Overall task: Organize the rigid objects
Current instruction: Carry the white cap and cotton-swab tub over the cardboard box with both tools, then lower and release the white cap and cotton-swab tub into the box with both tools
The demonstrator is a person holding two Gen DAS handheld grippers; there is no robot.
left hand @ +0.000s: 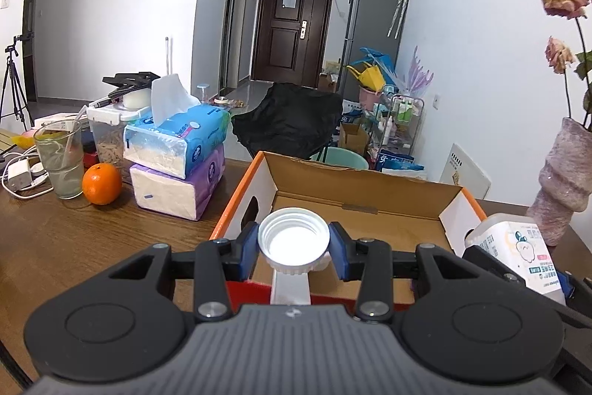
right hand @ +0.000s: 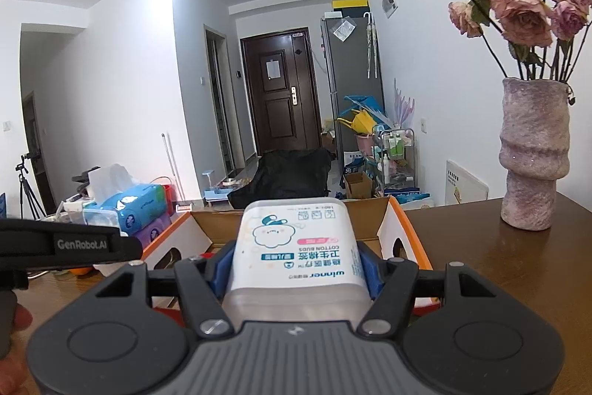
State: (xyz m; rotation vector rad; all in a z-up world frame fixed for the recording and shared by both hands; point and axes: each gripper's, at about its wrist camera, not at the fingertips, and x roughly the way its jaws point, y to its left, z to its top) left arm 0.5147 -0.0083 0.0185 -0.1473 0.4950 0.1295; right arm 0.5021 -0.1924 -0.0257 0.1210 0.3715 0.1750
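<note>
A white ribbed plastic cap (left hand: 293, 239) and a translucent cotton-bud box (right hand: 296, 247) are being gripped by the left tool (left hand: 293, 247) and right tool (right hand: 296, 269) over the open orange-edged cardboard box (left hand: 370, 195), where release is likely being called for next.

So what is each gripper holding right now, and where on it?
The left gripper pinches a white bottle cap by its sides. The right gripper clamps a cotton bud box across its sides.

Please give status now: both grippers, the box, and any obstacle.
Left gripper shut on white cap. Right gripper shut on cotton buds tub. Both at near edge of open box. Nothing blocking it.
</note>
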